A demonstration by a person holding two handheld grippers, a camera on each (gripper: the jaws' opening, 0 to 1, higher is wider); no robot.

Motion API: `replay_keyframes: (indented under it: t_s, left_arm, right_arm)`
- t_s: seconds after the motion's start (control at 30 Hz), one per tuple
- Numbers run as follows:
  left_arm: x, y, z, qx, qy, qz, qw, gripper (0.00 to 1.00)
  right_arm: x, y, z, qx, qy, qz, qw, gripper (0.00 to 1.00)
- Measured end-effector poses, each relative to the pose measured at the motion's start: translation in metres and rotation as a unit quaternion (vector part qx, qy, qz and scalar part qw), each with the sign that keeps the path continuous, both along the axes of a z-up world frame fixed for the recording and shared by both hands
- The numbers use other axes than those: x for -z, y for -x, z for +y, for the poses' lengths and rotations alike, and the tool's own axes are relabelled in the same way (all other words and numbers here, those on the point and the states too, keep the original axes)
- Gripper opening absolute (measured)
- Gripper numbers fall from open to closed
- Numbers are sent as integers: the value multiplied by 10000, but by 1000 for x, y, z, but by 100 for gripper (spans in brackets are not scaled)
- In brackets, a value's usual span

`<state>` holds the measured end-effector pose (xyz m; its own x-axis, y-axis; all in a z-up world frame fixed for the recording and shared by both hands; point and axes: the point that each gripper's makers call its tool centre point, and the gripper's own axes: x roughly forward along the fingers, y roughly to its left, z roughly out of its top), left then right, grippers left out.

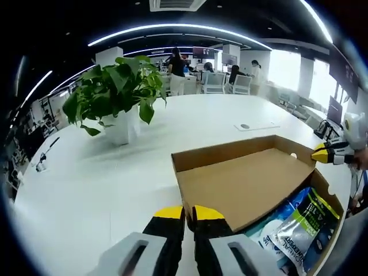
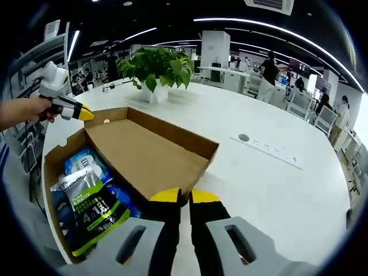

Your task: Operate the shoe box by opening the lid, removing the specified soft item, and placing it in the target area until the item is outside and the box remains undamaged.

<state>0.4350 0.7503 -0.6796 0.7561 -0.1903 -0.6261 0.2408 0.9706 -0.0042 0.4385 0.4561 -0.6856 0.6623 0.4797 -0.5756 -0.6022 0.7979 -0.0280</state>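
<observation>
We hold the left hand-held gripper (image 1: pixel 189 214) with jaws closed and empty at the open lid (image 1: pixel 244 183) of the shoe box (image 2: pixel 53 172) on the white desk (image 1: pixel 103 190). The soft packet (image 2: pixel 92 204) lies lengthwise inside, just left of our right hand-held gripper (image 2: pixel 184 197), also closed, empty, and seemingly nearer.
</observation>
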Motion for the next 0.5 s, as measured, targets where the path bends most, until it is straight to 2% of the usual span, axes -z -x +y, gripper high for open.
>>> replay_keyframes:
  t_s: [0.4,0.5]
  left_arm:
    - [2,1,-1,-3,-41,181,9998,5]
    - [3,2,-2,36,-116,212,9997,5]
  right_arm:
    - [0,-1,-1,135,-82,140,9998,5]
    - [2,1,-3,29,78,150,9999,9]
